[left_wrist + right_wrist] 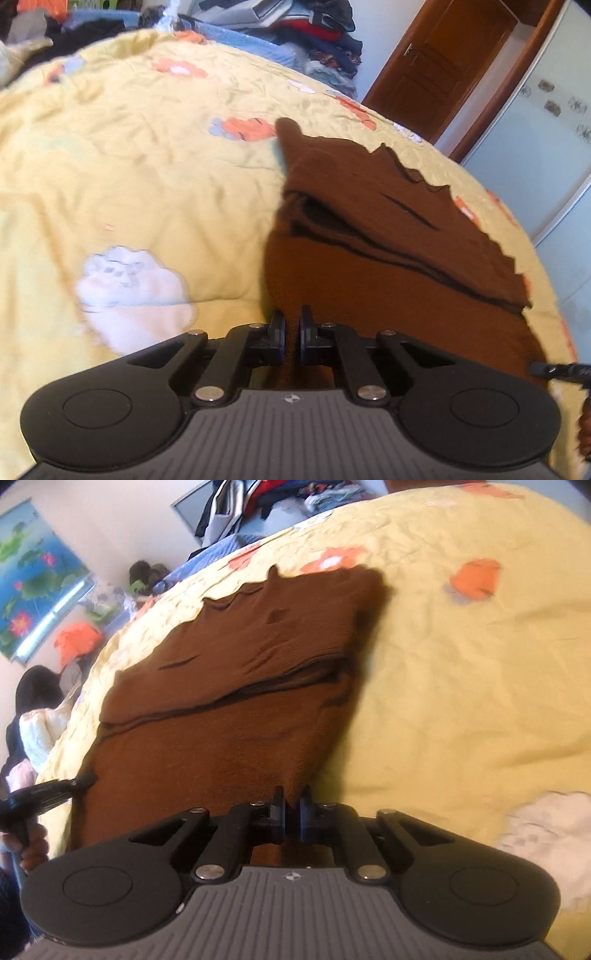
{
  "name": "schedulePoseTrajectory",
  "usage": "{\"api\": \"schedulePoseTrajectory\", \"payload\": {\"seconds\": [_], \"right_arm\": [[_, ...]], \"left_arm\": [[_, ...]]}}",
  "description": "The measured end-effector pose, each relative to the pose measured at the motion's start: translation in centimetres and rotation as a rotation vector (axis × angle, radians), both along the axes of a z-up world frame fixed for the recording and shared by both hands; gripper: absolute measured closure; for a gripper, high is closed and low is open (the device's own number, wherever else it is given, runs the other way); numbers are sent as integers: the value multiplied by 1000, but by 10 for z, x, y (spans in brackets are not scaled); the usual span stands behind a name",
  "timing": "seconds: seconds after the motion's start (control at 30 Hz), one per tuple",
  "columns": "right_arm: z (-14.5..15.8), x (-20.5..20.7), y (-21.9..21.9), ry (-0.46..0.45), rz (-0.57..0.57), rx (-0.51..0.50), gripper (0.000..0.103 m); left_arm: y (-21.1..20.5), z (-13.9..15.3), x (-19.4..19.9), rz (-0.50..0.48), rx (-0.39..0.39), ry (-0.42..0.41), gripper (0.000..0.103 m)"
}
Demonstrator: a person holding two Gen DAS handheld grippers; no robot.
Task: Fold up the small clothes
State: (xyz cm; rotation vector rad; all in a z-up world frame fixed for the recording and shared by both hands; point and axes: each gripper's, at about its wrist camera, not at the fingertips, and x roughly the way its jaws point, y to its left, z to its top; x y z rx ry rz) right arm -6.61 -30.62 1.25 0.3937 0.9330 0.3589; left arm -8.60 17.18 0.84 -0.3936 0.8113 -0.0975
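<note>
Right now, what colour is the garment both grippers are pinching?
Plain brown garment, with a wavy scalloped far edge; it shows best in the right wrist view.

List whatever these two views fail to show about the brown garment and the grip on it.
- Left wrist view: brown garment near edge, hidden behind the left gripper.
- Right wrist view: same edge, hidden behind the right gripper.
- Both views: garment type, blurred and bunched.
</note>
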Motion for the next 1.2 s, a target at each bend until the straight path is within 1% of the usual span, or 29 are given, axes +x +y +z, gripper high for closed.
{"api": "schedulePoseTrajectory", "payload": {"seconds": [0.07, 0.13, 0.17, 0.2, 0.23, 0.27, 0.3, 0.33, 0.4, 0.43, 0.5, 0.53, 0.57, 0.6, 0.63, 0.67, 0.7, 0.73, 0.8, 0.83, 0.87, 0.93, 0.97, 1.0, 1.03, 1.07, 1.1, 1.13, 1.2], "right_arm": [[-4, -5, -14, -1, -33, 26, 94], [-12, -9, -24, 10, -62, 83, 95], [-14, -10, -25, 13, -74, 102, 92], [-14, -7, -25, 20, -87, 120, 78], [-14, -9, -27, 38, -102, 162, 69], [-13, -12, -31, 56, -111, 217, 45], [-12, -17, -35, 62, -107, 276, 23], [-12, -24, -38, 63, -101, 325, 19], [-13, -38, -45, 96, -92, 371, 24], [-18, -42, -45, 129, -81, 388, 27], [-23, -50, -40, 159, -52, 429, 32], [-24, -54, -37, 169, -38, 439, 36], [-25, -57, -33, 171, -31, 428, 53], [-26, -58, -29, 175, -29, 396, 77], [-27, -57, -27, 184, -30, 367, 92], [-30, -57, -26, 185, -37, 341, 94], [-32, -58, -29, 170, -43, 353, 95], [-31, -59, -31, 161, -48, 347, 95], [-23, -65, -36, 126, -54, 282, 94], [-21, -68, -42, 119, -58, 270, 94], [-22, -69, -47, 120, -72, 265, 95], [-29, -72, -54, 130, -84, 304, 94], [-32, -74, -52, 144, -89, 327, 82], [-32, -77, -50, 159, -88, 362, 64], [-31, -81, -48, 177, -69, 399, 51], [-29, -89, -45, 178, -39, 441, 27], [-28, -98, -42, 177, -8, 470, 18], [-28, -107, -37, 184, 19, 488, 18], [-33, -119, -27, 223, 64, 506, 29]], "left_arm": [[3, -2, -7, -20, 2, -10, 97], [6, -2, -12, -21, -4, -16, 94], [6, -2, -12, -15, -32, -10, 92], [11, -2, -15, -8, -75, 3, 85], [15, -2, -20, -5, -126, 16, 67], [19, -1, -26, -8, -184, 22, 52], [22, -1, -34, -12, -244, 15, 20], [23, -1, -44, -9, -288, 11, 9], [22, -4, -61, -20, -330, 21, 10], [20, -5, -69, -30, -336, 17, 10], [15, -7, -83, -46, -341, 13, 11], [11, -7, -87, -51, -334, 15, 24], [8, -8, -89, -60, -318, 30, 42], [4, -11, -87, -69, -291, 71, 85], [1, -15, -84, -65, -260, 101, 96], [3, -16, -84, -66, -271, 98, 96], [6, -16, -84, -66, -271, 102, 96], [6, -13, -84, -61, -244, 103, 97], [7, -8, -89, -74, -187, 99, 97], [9, -9, -92, -79, -187, 97, 97], [12, -11, -95, -79, -200, 87, 96], [16, -14, -98, -62, -249, 79, 91], [20, -16, -102, -52, -299, 87, 87], [26, -17, -106, -55, -365, 105, 72], [29, -19, -111, -73, -439, 116, 45], [32, -20, -118, -89, -506, 114, 29], [34, -20, -127, -94, -546, 111, 12], [33, -20, -135, -92, -553, 116, 12], [28, -21, -145, -101, -544, 106, 14]]}}
